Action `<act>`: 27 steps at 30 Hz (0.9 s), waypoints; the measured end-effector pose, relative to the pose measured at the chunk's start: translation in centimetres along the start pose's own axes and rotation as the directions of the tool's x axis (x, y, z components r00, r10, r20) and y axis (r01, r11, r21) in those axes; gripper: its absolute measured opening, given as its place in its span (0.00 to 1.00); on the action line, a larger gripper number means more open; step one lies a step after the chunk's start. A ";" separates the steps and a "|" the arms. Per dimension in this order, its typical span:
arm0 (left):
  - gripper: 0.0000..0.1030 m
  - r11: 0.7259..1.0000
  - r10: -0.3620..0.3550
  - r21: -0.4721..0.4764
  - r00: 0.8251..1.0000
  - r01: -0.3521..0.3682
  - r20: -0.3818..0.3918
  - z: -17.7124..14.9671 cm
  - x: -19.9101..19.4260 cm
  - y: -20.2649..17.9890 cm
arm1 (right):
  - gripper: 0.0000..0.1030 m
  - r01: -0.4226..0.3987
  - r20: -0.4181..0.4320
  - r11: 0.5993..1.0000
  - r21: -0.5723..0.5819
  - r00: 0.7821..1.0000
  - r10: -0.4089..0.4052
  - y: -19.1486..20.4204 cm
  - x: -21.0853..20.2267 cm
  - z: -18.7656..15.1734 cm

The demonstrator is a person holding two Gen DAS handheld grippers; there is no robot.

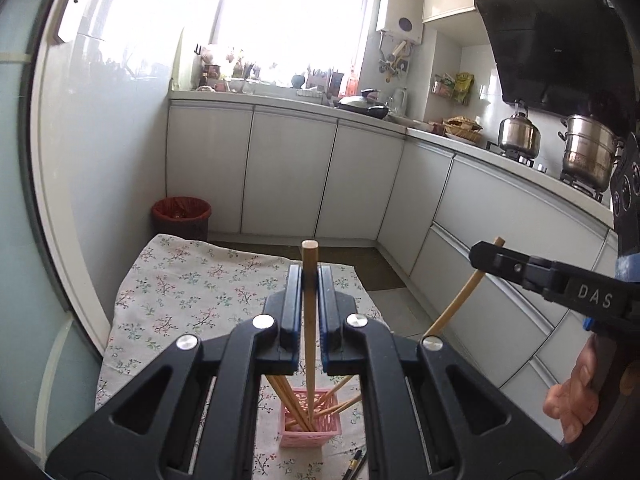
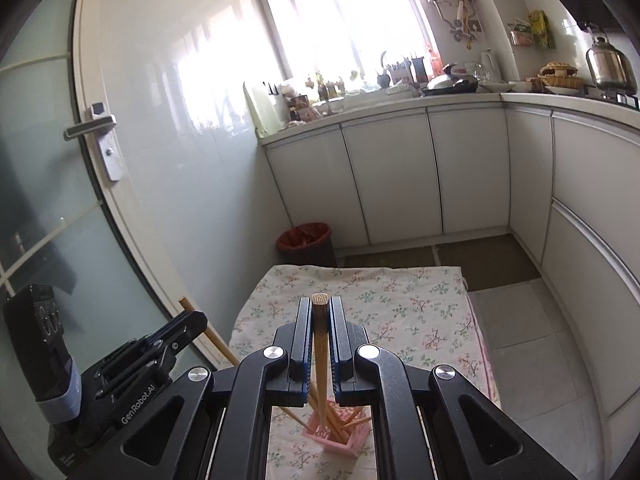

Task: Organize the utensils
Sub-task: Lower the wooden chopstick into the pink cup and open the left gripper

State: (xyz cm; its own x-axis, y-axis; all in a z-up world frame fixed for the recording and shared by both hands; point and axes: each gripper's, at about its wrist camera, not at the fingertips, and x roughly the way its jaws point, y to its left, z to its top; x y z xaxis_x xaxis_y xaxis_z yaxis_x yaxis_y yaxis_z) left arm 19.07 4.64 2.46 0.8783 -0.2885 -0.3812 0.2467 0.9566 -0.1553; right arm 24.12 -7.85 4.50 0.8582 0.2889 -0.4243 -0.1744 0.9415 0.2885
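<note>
**Both claws gripping chopsticks**

My left claw is clamping one wooden chopstick; my right claw is pinching another. Both are hanging above the floral cloth, over the pink basket holding more chopsticks.

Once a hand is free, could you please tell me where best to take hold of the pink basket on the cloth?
Grip the pink basket by the top edge of its near wall, coming straight down from above. It stands upright with an open top and thin lattice walls. The chopsticks inside lean toward the far left and the right, so the near edge looks free.
</note>
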 end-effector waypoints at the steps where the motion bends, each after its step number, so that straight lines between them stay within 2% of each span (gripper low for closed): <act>1: 0.08 1.000 0.000 0.001 1.000 0.000 -0.003 -0.2 0.3 0.0 | 0.07 0.002 -0.007 1.000 0.003 1.000 -0.002 -0.2 0.7 -0.2; 5: 0.08 1.000 -0.001 0.002 0.999 0.001 -0.041 -1.3 2.0 0.3 | 0.07 0.002 -0.034 1.000 0.014 0.999 -0.001 -1.1 2.8 -1.0; 7: 0.09 0.999 -0.038 0.008 0.993 0.039 -0.108 -2.2 3.3 0.4 | 0.07 -0.001 -0.044 1.000 0.020 0.999 0.002 -1.3 3.3 -1.3; 9: 0.18 0.999 -0.041 0.006 0.991 0.042 -0.125 -3.1 3.6 0.5 | 0.07 -0.001 -0.049 1.000 0.018 0.999 0.001 -1.3 3.8 -1.5; 14: 0.24 0.996 -0.023 -0.090 1.000 0.022 -0.018 -2.5 0.2 1.9 | 0.07 0.013 -0.063 1.000 -0.001 0.998 -0.013 -1.0 5.3 -2.3; 16: 0.31 0.994 -0.007 -0.111 1.000 0.009 0.018 -2.0 -1.3 2.4 | 0.07 0.017 -0.077 1.000 -0.002 0.997 -0.017 -1.1 6.0 -2.9; 20: 0.33 0.990 0.019 -0.138 0.999 -0.015 0.030 -2.1 -3.1 3.2 | 0.09 0.007 -0.149 1.000 0.005 0.989 -0.006 -1.2 8.3 -4.6; 21: 0.34 0.990 0.027 -0.138 0.999 -0.025 0.020 -2.3 -3.2 3.3 | 0.11 0.015 -0.172 1.000 0.010 0.985 -0.013 -1.2 8.9 -5.1; 23: 0.34 0.991 0.038 -0.129 0.999 -0.040 -0.014 -3.0 -3.2 3.1 | 0.22 0.032 -0.187 0.999 0.006 0.982 -0.030 -1.2 9.0 -5.8; 25: 0.34 0.992 0.040 -0.114 0.998 -0.046 -0.055 -3.6 -2.9 2.8 | 0.38 0.050 -0.168 0.999 -0.004 0.985 -0.050 -1.0 7.9 -5.9; 27: 0.36 0.994 0.033 -0.103 0.995 -0.043 -0.091 -4.3 -2.8 2.3 | 0.48 0.073 -0.129 0.997 -0.020 0.989 -0.075 -0.6 6.0 -5.9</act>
State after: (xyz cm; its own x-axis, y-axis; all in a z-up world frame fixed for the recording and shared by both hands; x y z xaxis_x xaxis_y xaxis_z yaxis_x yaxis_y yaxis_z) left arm 15.44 7.45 -0.71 0.8449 -0.2591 -0.4679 0.1656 0.9586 -0.2318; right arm 26.54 -5.70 -3.29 0.7995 0.2378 -0.5516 -0.1209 0.9632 0.2400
